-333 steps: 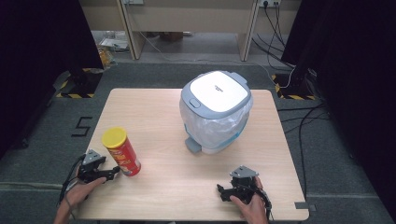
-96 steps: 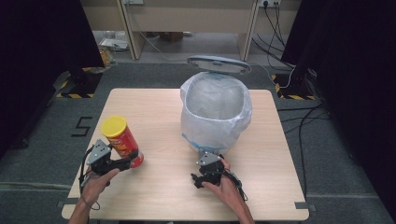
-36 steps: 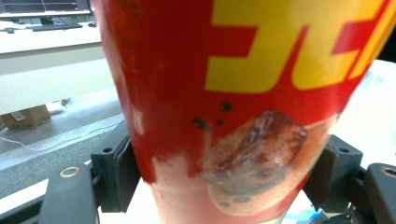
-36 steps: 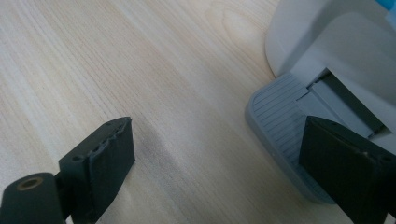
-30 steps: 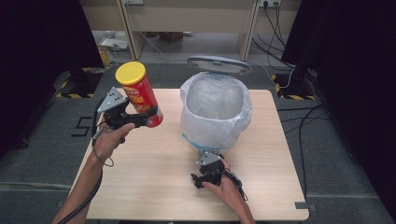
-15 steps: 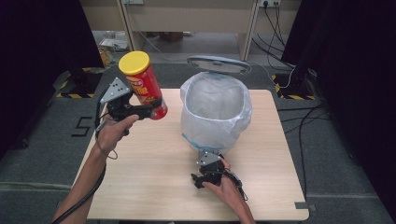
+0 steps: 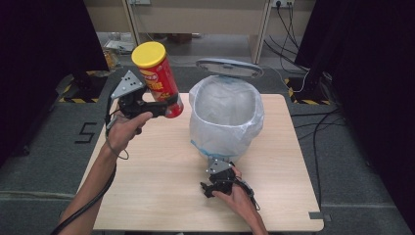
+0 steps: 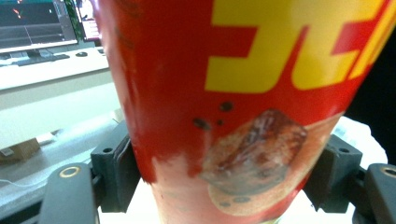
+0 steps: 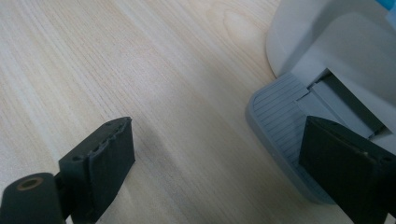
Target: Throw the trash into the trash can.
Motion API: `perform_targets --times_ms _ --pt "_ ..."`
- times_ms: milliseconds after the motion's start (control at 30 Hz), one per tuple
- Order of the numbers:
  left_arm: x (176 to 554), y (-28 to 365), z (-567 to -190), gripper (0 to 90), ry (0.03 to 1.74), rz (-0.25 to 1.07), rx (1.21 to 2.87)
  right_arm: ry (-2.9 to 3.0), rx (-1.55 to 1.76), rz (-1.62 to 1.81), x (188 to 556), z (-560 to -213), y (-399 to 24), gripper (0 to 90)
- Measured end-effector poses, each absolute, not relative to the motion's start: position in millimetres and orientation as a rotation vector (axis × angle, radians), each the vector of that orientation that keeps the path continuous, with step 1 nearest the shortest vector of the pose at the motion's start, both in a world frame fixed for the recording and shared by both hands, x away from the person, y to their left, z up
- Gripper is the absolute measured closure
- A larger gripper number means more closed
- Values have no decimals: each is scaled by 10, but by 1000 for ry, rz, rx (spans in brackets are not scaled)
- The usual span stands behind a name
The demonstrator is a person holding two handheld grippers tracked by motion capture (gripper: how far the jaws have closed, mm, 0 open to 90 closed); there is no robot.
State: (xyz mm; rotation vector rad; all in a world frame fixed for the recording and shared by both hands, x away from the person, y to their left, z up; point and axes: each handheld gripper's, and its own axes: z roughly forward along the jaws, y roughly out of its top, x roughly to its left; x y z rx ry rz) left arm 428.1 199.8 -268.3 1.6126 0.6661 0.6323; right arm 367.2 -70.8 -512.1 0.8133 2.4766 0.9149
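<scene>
A red chip can (image 7: 159, 81) with a yellow lid hangs tilted in the air, just left of the bin's mouth. My left gripper (image 7: 157, 108) is shut on its lower body. In the left gripper view the can (image 8: 243, 93) is clamped between both black pads (image 8: 116, 163). The white pedal bin (image 7: 225, 122), lined with a thin plastic bag, stands mid-table with its grey lid (image 7: 229, 67) raised behind it. At the bin's foot my right gripper (image 7: 218, 176) is open. Its right jaw rests over the grey ribbed pedal (image 9: 285, 126) and its left jaw over bare wood.
The light wooden table (image 7: 147, 186) has bare surface left of and in front of the bin. Dark carpet surrounds it. Desk legs and cables stand beyond the far edge.
My left gripper has carried the can a little higher and rightward, closer to the bin's mouth. The right gripper stays at the pedal and the lid stays up.
</scene>
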Motion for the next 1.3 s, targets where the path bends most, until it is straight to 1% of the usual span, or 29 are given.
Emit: perform_targets --times_ms 100,267,333,800,1300 --pt "4267 1958 -2618 241 640 657 1612 2479 821 919 3670 -5124 -706 107" --pt "4259 1881 -2565 241 630 640 1619 2478 819 921 3671 -5125 -707 106" --pt "4262 1862 -2544 241 619 656 1617 2476 813 917 3673 -5123 -708 106" --pt "4267 1702 -2418 241 598 647 1628 2479 823 917 3671 -5124 -700 103" --pt "4287 1385 -2278 241 545 636 1642 2479 824 917 3670 -5124 -701 103"
